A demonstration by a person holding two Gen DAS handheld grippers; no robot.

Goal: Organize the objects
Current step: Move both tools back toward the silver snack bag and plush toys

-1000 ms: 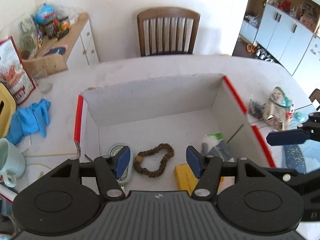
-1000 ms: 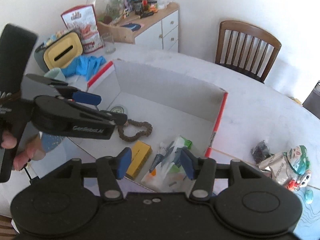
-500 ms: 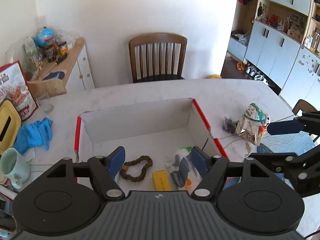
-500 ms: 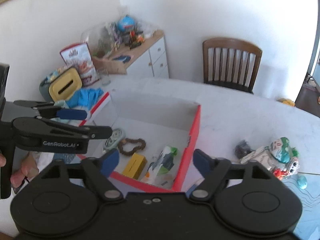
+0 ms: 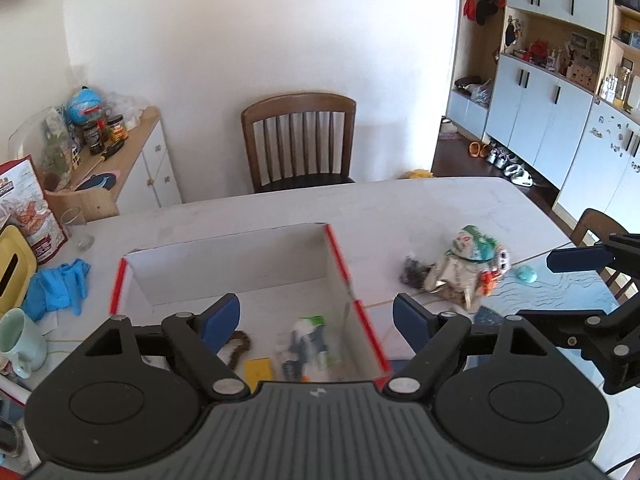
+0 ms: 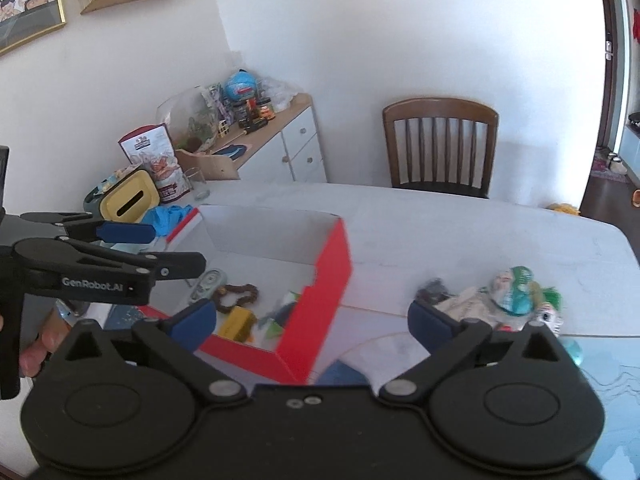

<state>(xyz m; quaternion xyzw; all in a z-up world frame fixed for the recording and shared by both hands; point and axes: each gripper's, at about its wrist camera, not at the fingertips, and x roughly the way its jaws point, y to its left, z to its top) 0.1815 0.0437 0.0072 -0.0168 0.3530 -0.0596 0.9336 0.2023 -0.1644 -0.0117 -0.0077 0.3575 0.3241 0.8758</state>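
Red-edged white box (image 5: 340, 264) holds beads (image 6: 236, 298), yellow packet (image 6: 238, 322); toy pile (image 5: 468, 272) lies outside.

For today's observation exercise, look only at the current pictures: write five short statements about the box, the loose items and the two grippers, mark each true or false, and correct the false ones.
1. The red-edged box holds a brown bead loop and a yellow packet. True.
2. The right gripper is shut on the bead loop. False: its jaws stand wide apart with nothing between them.
3. The pile of small toys lies inside the box. False: it lies on the table, outside the box's red wall.
4. The left gripper is open and empty. True.
5. The blue gloves hang on the wooden chair. False: they lie on the table beside the box.
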